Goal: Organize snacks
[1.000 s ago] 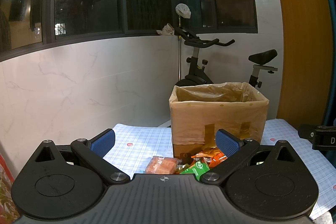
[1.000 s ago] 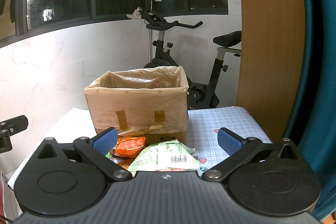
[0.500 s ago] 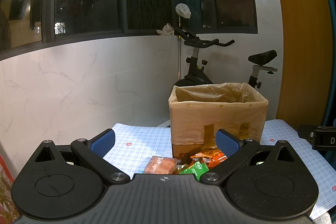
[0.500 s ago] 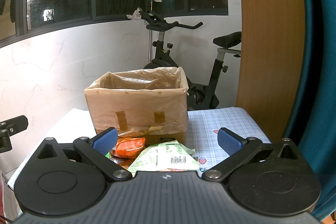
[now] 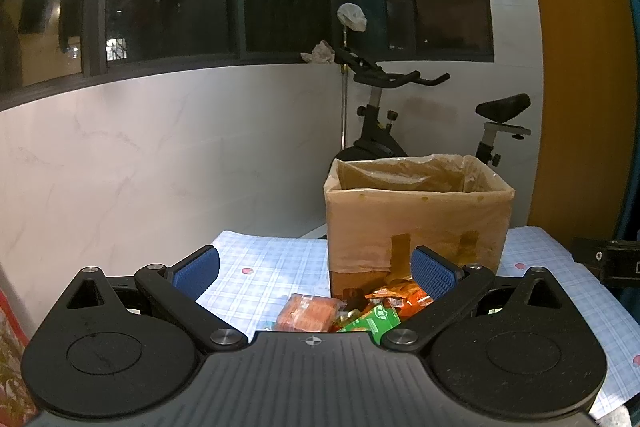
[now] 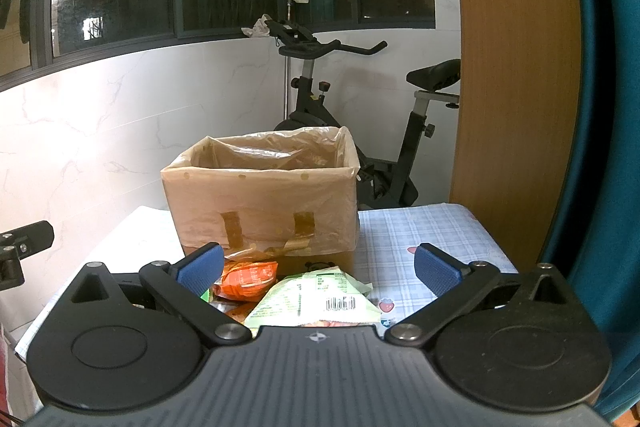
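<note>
Both the left gripper (image 5: 316, 269) and the right gripper (image 6: 318, 267) have their jaws spread wide, holding nothing. The snack packets (image 6: 280, 287) lie heaped on the checked tablecloth (image 6: 420, 227), touching the front of the cardboard box (image 6: 264, 199) (lined with a plastic bag), toward the table's near edge.
</note>
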The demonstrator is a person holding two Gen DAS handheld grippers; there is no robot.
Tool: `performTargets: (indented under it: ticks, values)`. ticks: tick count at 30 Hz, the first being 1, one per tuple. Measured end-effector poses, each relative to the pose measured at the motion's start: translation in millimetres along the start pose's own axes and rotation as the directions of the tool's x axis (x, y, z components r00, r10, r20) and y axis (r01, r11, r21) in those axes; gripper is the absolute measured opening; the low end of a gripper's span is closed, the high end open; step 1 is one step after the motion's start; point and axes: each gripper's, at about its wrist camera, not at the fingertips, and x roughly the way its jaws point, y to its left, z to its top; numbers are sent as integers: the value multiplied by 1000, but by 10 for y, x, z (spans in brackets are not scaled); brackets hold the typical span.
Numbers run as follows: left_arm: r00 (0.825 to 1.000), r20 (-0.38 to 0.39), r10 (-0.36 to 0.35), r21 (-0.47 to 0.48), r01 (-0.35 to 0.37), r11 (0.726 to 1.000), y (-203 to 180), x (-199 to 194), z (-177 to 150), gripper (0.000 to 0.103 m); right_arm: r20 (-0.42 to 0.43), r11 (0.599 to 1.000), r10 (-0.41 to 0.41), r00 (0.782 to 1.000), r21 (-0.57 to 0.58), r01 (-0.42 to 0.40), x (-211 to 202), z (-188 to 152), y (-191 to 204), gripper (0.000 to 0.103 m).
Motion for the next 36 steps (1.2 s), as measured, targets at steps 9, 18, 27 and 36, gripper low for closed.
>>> performTargets:
  ticks: [9, 18, 27, 36]
  values:
    - [997, 72, 33, 1, -33, 999, 146, 218, 44, 103, 40, 996, 68, 997, 51, -70, 72, 106, -150, 103]
    - [998, 24, 60, 2, -60, 998, 346, 771, 105, 102, 58, 998, 16, 998, 60, -19, 513, 155, -441, 103]
    - [998, -61, 11, 24, -10, 1000, 382, 1156, -57, 91, 13, 995, 31, 999, 95, -32, 1008, 38, -506, 103]
    - [989, -146, -25, 7, 26, 1000, 353, 1430, -182, 91, -18, 996, 78, 997, 55, -77, 1318, -41, -408, 103]
